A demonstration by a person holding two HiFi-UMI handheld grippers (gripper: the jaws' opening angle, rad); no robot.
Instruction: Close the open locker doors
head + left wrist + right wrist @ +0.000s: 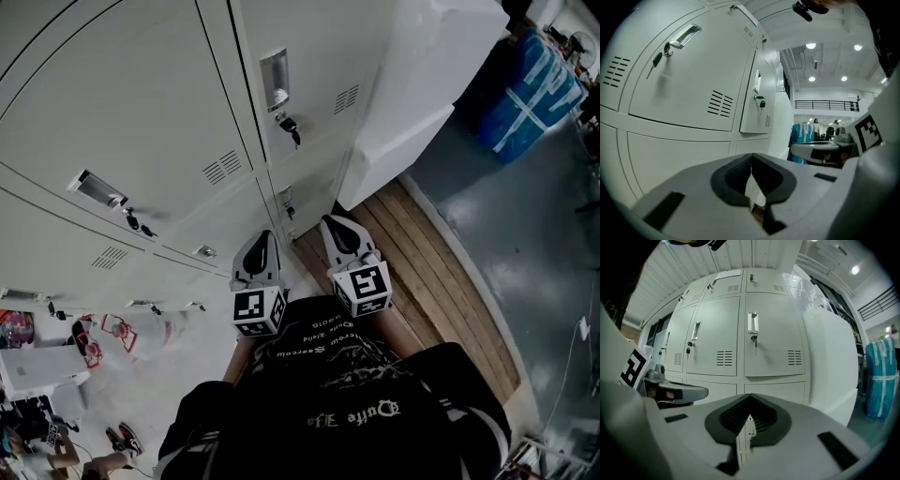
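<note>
The right hand-held gripper [334, 223], grey-bodied with a black-and-white marker cube, had its jaws pressed together on nothing. The matching left hand-held gripper [262, 236] was likewise closed and empty. Both were held low and close to the person's body, tips toward the bank of pale grey metal lockers [141, 112].

Straight ahead of the right one and higher up stood the tall grey locker door with a recessed steel handle and a dangling key [773, 333], in the end column. Its long axis ran upright, with the handle on its left edge, so I judged that the hinge was on the right. From the left gripper's side that door [757, 93] seemed to stand slightly proud of its neighbours, perhaps ajar, though I could not be sure. The other doors in sight looked shut.

The right hand was the nearer to it. A push would go forward and up, against the handle side.
</note>
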